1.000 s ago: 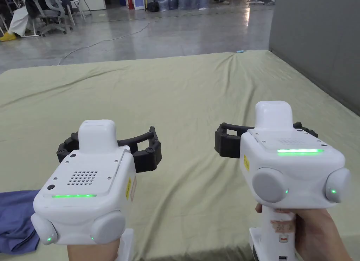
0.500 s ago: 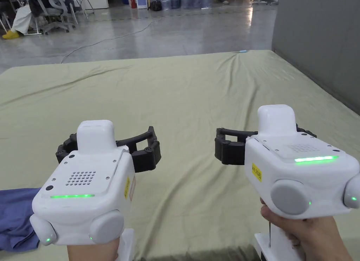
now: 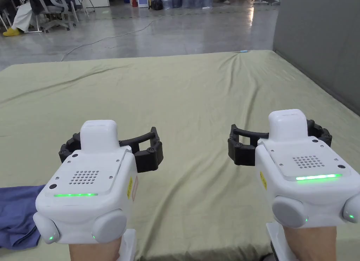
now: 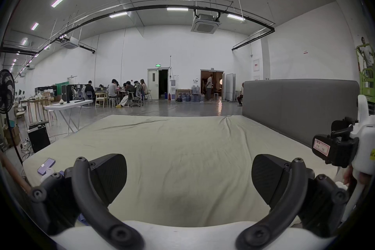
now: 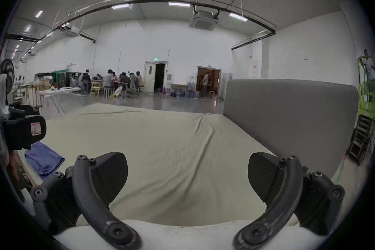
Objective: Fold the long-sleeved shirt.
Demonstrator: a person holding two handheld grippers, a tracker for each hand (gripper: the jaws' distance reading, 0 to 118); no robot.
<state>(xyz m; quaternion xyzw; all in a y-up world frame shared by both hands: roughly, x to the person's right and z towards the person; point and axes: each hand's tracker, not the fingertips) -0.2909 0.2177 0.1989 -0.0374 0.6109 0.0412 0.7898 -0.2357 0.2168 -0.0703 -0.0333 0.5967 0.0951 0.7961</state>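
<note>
The wide bed (image 3: 197, 96), spread with an olive sheet, lies bare through its middle, presumably kept free as folding ground, while the blue long-sleeved shirt (image 3: 15, 216) sits bunched at the near left edge, not yet laid out. The left gripper (image 4: 188, 179) and right gripper (image 5: 187, 177) hover side by side over the near edge, likely poised to fetch it. Both have their jaws spread wide, holding and touching nothing.
</note>
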